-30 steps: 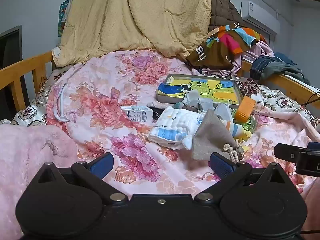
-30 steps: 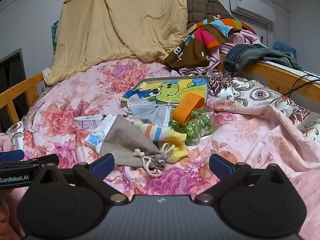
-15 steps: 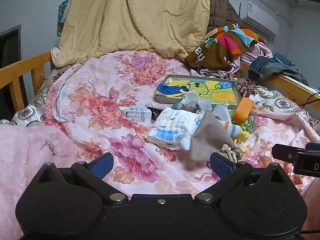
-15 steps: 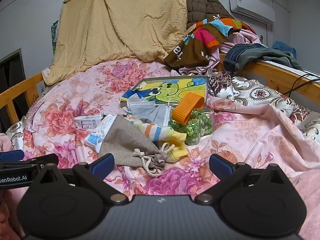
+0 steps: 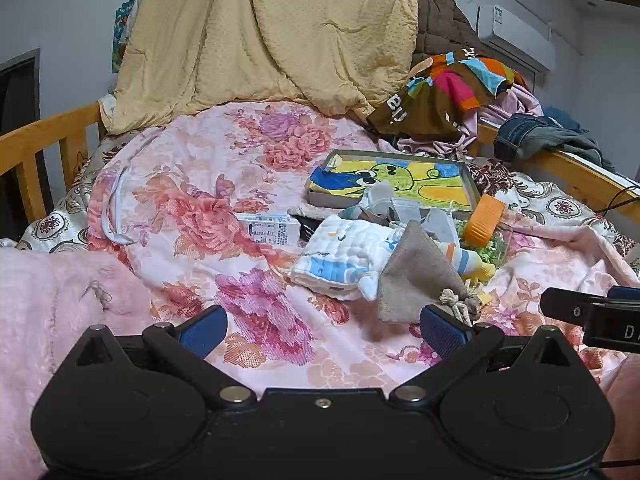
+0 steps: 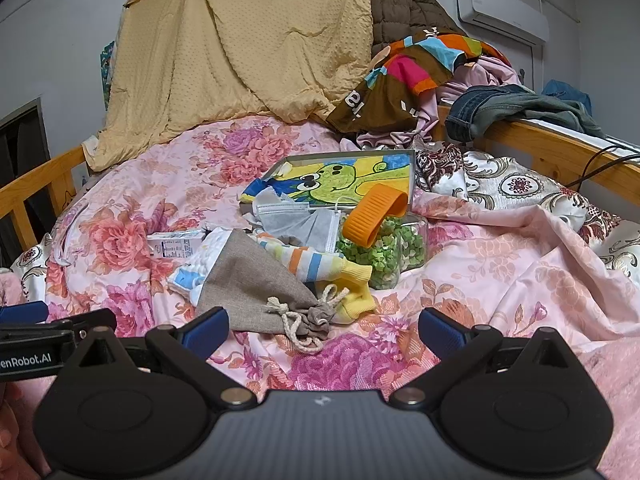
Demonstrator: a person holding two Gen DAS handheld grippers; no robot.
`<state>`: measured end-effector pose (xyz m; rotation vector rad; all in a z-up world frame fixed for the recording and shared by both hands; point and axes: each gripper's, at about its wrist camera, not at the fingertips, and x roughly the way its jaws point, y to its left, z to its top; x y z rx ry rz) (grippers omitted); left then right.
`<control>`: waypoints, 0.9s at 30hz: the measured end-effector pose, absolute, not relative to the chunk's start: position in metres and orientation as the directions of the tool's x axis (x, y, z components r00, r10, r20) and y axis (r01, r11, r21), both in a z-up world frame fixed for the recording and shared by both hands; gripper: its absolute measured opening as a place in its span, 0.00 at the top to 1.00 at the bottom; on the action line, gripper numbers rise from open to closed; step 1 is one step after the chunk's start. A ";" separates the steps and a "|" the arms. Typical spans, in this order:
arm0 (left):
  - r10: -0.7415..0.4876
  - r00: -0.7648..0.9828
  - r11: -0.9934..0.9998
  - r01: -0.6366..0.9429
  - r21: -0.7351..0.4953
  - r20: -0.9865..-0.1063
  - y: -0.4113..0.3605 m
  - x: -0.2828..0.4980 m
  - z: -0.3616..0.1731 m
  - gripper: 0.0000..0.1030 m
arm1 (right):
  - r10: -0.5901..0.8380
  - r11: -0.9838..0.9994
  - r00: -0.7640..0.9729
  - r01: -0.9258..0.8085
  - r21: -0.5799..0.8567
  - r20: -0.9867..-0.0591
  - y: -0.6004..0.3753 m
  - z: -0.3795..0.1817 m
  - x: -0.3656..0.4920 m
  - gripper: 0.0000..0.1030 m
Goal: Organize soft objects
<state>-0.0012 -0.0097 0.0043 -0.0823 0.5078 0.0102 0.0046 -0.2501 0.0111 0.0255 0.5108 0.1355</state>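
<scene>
Little has changed since the earlier frames: both tools hover low over the floral bedspread, blue fingers spread wide and holding nothing. The left tool has drifted slightly, its view now framing the white quilted cloth closer. The right tool sits just short of the grey drawstring pouch, which overlaps the striped sock. Only the right view clearly shows the jar of green pieces and face mask.
</scene>
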 end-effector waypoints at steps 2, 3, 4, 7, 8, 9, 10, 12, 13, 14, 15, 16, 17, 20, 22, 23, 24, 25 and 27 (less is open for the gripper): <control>-0.012 0.874 0.997 -0.030 -0.077 -0.486 -0.008 -0.001 0.004 0.01 | 0.135 0.991 0.863 -0.123 0.057 -0.487 -0.250 0.011 0.005 0.00; -0.012 0.874 0.997 -0.029 -0.078 -0.486 -0.009 -0.001 0.004 0.01 | 0.136 0.991 0.863 -0.123 0.058 -0.486 -0.250 0.011 0.005 0.00; -0.012 0.874 0.997 -0.029 -0.078 -0.486 -0.008 -0.001 0.003 0.01 | 0.136 0.991 0.863 -0.123 0.059 -0.486 -0.250 0.011 0.005 0.00; -0.012 0.874 0.996 -0.031 -0.079 -0.486 -0.009 -0.001 0.004 0.01 | 0.136 0.991 0.863 -0.123 0.058 -0.487 -0.250 0.011 0.005 0.00; -0.012 0.874 0.996 -0.030 -0.079 -0.485 -0.008 -0.001 0.003 0.01 | 0.136 0.991 0.863 -0.123 0.059 -0.487 -0.250 0.011 0.005 0.00; -0.012 0.874 0.996 -0.030 -0.078 -0.486 -0.008 -0.001 0.003 0.01 | 0.137 0.991 0.863 -0.124 0.059 -0.487 -0.250 0.011 0.005 0.00; -0.012 0.874 0.996 -0.030 -0.078 -0.486 -0.008 -0.001 0.003 0.01 | 0.136 0.991 0.863 -0.123 0.059 -0.487 -0.250 0.011 0.005 0.00; -0.013 0.874 0.996 -0.029 -0.079 -0.485 -0.009 -0.001 0.004 0.01 | 0.137 0.991 0.863 -0.123 0.059 -0.487 -0.250 0.011 0.005 0.00; -0.013 0.874 0.996 -0.030 -0.080 -0.485 -0.007 -0.001 0.003 0.01 | 0.136 0.991 0.863 -0.123 0.059 -0.487 -0.250 0.011 0.005 0.00; -0.013 0.874 0.996 -0.030 -0.080 -0.486 -0.007 -0.001 0.003 0.01 | 0.136 0.991 0.863 -0.123 0.059 -0.487 -0.250 0.011 0.005 0.00; -0.012 0.874 0.996 -0.031 -0.080 -0.486 -0.008 -0.001 0.004 0.01 | 0.136 0.991 0.863 -0.123 0.059 -0.487 -0.250 0.011 0.005 0.00; -0.013 0.874 0.996 -0.030 -0.080 -0.486 -0.007 -0.001 0.003 0.01 | 0.136 0.991 0.863 -0.123 0.060 -0.487 -0.250 0.011 0.005 0.00; -0.013 0.874 0.996 -0.029 -0.080 -0.486 -0.007 -0.001 0.003 0.01 | 0.136 0.991 0.863 -0.123 0.060 -0.487 -0.250 0.011 0.005 0.00; -0.014 0.874 0.996 -0.029 -0.081 -0.486 -0.007 -0.001 0.003 0.01 | 0.136 0.991 0.862 -0.123 0.060 -0.488 -0.250 0.011 0.005 0.00; -0.013 0.874 0.996 -0.030 -0.080 -0.487 -0.009 -0.001 0.004 0.01 | 0.136 0.991 0.862 -0.123 0.060 -0.488 -0.250 0.011 0.005 0.00; -0.015 0.874 0.996 -0.029 -0.082 -0.486 -0.007 -0.001 0.003 0.01 | 0.136 0.991 0.862 -0.123 0.060 -0.487 -0.250 0.011 0.005 0.00; -0.014 0.874 0.996 -0.029 -0.081 -0.486 -0.008 -0.001 0.004 0.01 | 0.136 0.991 0.862 -0.123 0.060 -0.488 -0.250 0.011 0.005 0.00; -0.014 0.874 0.996 -0.029 -0.082 -0.486 -0.007 -0.001 0.003 0.01 | 0.136 0.991 0.862 -0.123 0.060 -0.488 -0.250 0.011 0.005 0.00; -0.014 0.874 0.996 -0.029 -0.082 -0.486 -0.008 -0.001 0.004 0.01 | 0.136 0.991 0.862 -0.123 0.060 -0.488 -0.250 0.011 0.005 0.00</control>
